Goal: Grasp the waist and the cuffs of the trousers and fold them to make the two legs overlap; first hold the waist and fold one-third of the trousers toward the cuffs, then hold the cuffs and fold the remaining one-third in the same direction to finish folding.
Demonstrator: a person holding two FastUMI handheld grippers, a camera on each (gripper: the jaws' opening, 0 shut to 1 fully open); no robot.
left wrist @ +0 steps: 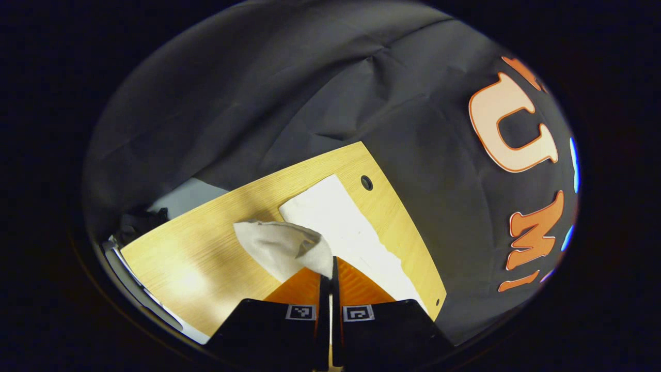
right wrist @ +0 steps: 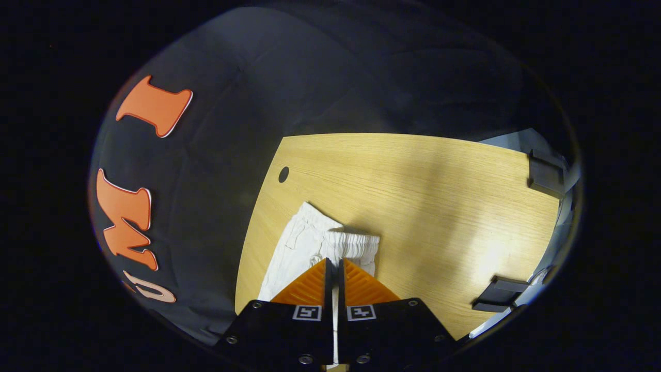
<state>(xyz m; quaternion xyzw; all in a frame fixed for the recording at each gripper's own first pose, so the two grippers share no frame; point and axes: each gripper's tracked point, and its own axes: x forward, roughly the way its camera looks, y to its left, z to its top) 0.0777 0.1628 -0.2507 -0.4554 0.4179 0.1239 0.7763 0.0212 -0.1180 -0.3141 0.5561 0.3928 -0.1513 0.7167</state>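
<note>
White trousers lie on a light wooden table. In the left gripper view one leg (left wrist: 356, 232) stretches flat toward the far edge, and a cuff end (left wrist: 281, 245) is lifted and curled over, with my left gripper (left wrist: 330, 266) shut on its cloth. In the right gripper view the elastic waist (right wrist: 353, 243) and the pocketed seat (right wrist: 297, 245) show ahead, and my right gripper (right wrist: 334, 266) is shut on the waistband cloth, which is raised a little off the table (right wrist: 428, 191).
The table has a small round hole near its corner (left wrist: 366, 182), the same hole (right wrist: 283, 174) showing in the right gripper view. Two dark clamps (right wrist: 545, 175) (right wrist: 498, 292) sit on the table's right edge. The black booth wall hangs close behind the table.
</note>
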